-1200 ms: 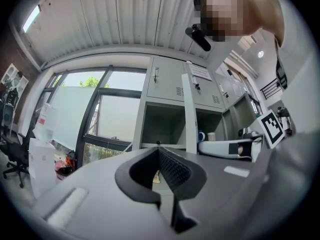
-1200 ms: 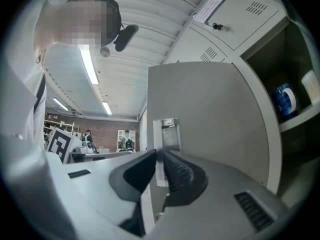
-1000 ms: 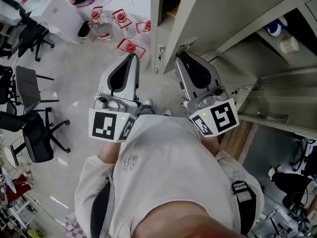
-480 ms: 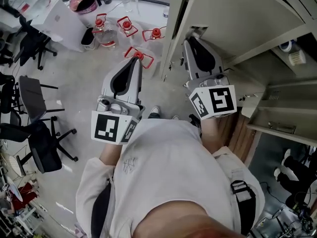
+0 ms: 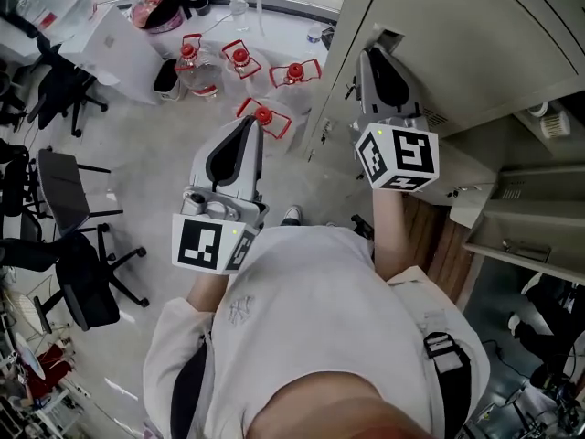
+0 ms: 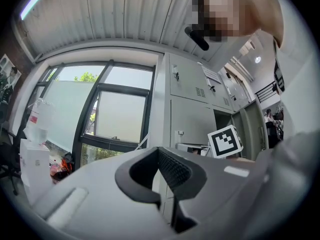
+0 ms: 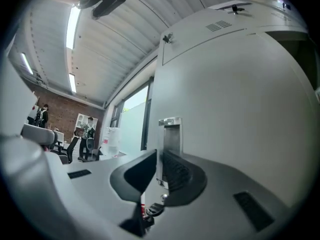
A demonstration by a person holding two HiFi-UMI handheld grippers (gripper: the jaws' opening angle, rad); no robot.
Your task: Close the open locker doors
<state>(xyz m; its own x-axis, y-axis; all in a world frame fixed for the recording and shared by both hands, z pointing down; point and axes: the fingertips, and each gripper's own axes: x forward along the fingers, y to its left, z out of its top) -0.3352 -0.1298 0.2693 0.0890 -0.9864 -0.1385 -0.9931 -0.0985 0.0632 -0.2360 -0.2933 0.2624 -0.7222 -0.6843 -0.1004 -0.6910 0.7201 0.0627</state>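
A tall grey locker door (image 5: 466, 35) stands part-way open at the upper right of the head view. My right gripper (image 5: 379, 51) is shut and empty, its tips up against the door's face just below the handle recess (image 5: 389, 37). In the right gripper view the door (image 7: 235, 114) fills the right side, and its metal handle recess (image 7: 170, 131) sits straight ahead of the right gripper (image 7: 159, 160). My left gripper (image 5: 245, 126) hangs shut and empty over the floor, left of the door. From the left gripper (image 6: 159, 155) view I see the locker bank (image 6: 190, 104) and another open door (image 6: 252, 129).
Several red-capped water jugs (image 5: 239, 60) stand on the floor by the locker's foot. Office chairs (image 5: 64, 190) are at the left. An open lower compartment (image 5: 521, 231) lies at the right. Two people (image 7: 89, 133) stand far off in the right gripper view.
My right gripper has moved up and forward along the door, and the door has swung further shut, hiding more of the shelves inside. The left gripper has barely moved.
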